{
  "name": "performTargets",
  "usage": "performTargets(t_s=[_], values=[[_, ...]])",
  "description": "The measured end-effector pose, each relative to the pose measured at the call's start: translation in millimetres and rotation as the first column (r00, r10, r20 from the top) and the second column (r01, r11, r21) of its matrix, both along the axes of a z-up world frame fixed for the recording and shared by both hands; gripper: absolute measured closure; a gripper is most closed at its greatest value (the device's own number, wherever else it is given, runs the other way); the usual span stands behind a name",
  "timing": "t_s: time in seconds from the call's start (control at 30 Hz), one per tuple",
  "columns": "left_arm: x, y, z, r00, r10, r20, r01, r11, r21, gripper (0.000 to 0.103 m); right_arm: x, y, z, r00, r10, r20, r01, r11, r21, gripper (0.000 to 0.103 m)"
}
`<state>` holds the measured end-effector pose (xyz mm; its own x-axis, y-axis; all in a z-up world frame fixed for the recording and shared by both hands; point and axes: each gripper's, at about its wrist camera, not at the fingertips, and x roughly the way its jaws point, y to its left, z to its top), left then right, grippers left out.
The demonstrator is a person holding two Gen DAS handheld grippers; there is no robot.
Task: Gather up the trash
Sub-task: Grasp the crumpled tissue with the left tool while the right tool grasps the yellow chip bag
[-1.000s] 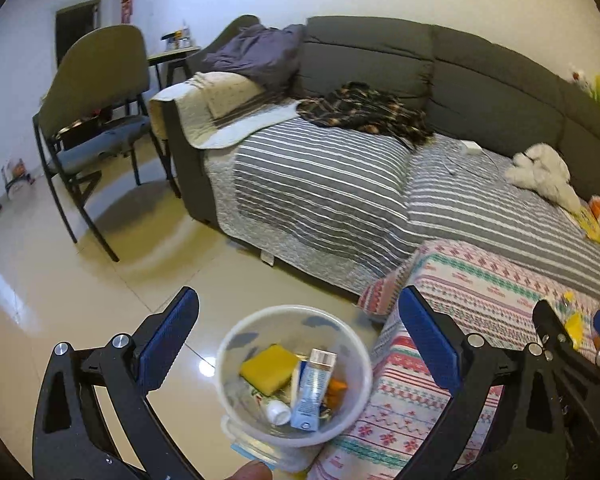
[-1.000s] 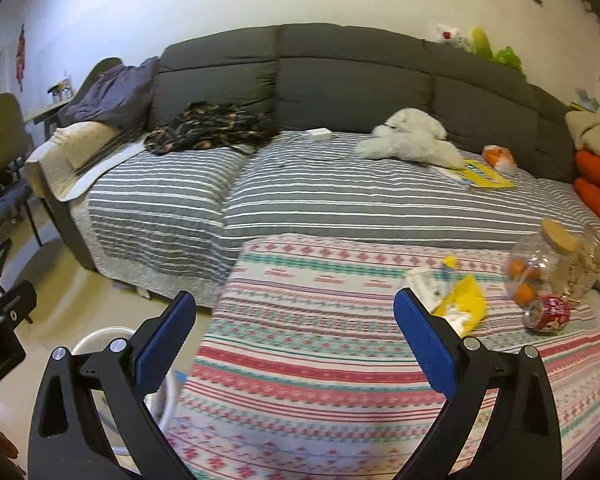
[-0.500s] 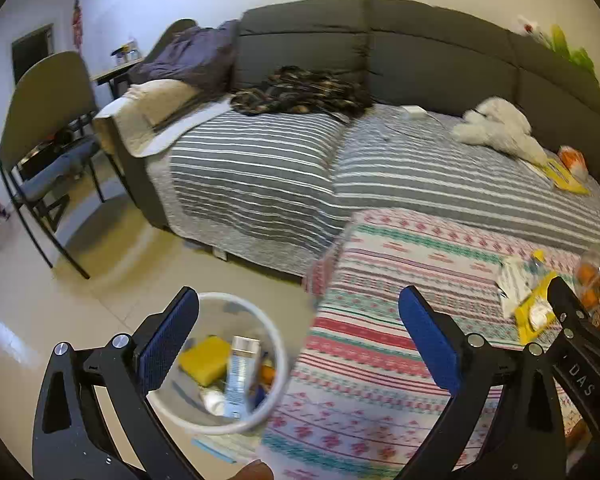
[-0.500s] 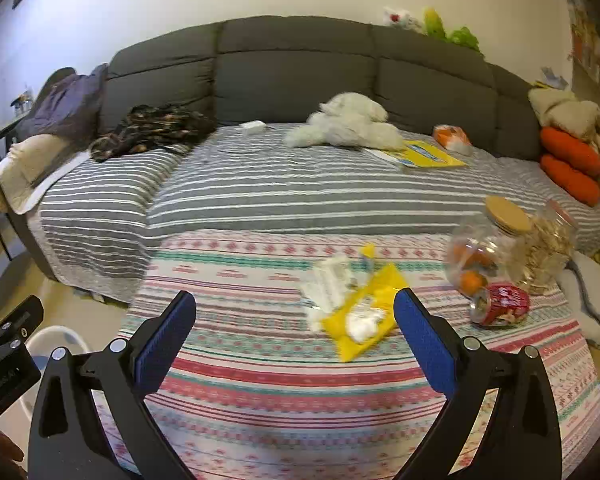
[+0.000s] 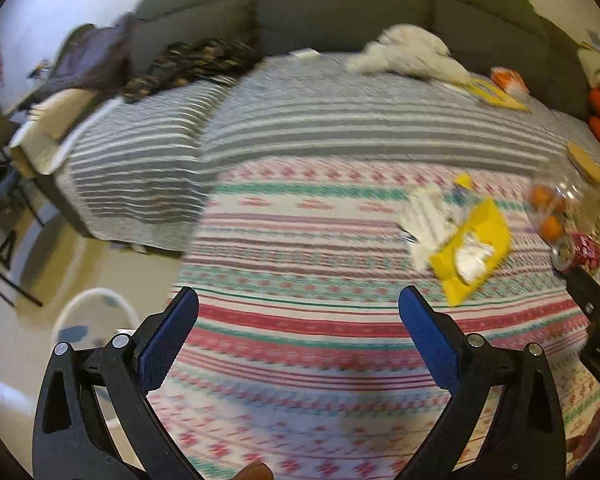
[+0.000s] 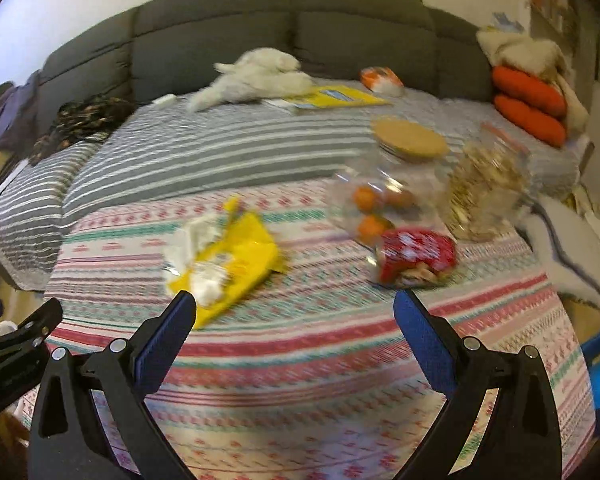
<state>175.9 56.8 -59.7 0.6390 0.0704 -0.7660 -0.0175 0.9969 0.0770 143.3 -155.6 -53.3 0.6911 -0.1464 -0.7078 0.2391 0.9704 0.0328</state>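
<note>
Between the blue pads of the left gripper (image 5: 298,306), spread wide and holding nothing, lies only the patterned tablecloth (image 5: 300,360); the right gripper (image 6: 294,310) is likewise wide open and empty over the same cloth. Just ahead of the right gripper's left finger, the yellow wrapper (image 6: 236,264) lies flat with crumpled white paper (image 6: 190,240) touching it. Ahead of its right finger a red can (image 6: 416,256) lies on its side, against a clear jar (image 6: 384,196) of orange fruit. Left of the left gripper's left finger, the white bin (image 5: 96,312) stands on the floor. Beyond the cloth, a grey striped sofa (image 6: 220,148) carries a white plush toy (image 6: 256,78).
</note>
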Motion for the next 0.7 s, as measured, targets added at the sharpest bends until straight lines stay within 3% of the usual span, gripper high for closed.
performTargets(t_s=[0.1,0.2,0.27,0.43,0.5,0.7], values=[[16,-23,-15,0.996,-0.078,-0.049,0.077,0.997,-0.013,0.007,-9,-33,-13,0.998,-0.056,-0.023,0.057,0.997,0.047,0.007],[38,-56,-26,0.973,-0.198,-0.115,0.194,0.980,-0.046,0.007,-6,-62,-22,0.990,-0.107,-0.095,0.119,0.984,0.131,0.007],[54,-82,-30,0.952,-0.275,-0.133,0.273,0.961,-0.030,0.007,-6,-76,-17,0.988,-0.125,-0.085,0.139,0.972,0.191,0.007],[78,-120,-43,0.903,-0.395,-0.170,0.406,0.913,0.036,0.010,-9,-99,-5,0.982,-0.181,-0.051,0.188,0.959,0.210,0.007],[80,-129,-52,0.888,-0.422,-0.185,0.438,0.897,0.058,0.019,-7,-104,-7,0.982,-0.180,-0.065,0.190,0.957,0.218,0.007],[85,-134,-72,0.875,-0.443,-0.197,0.456,0.890,0.025,0.052,1,-103,-10,0.983,-0.170,-0.063,0.179,0.967,0.181,0.007]])
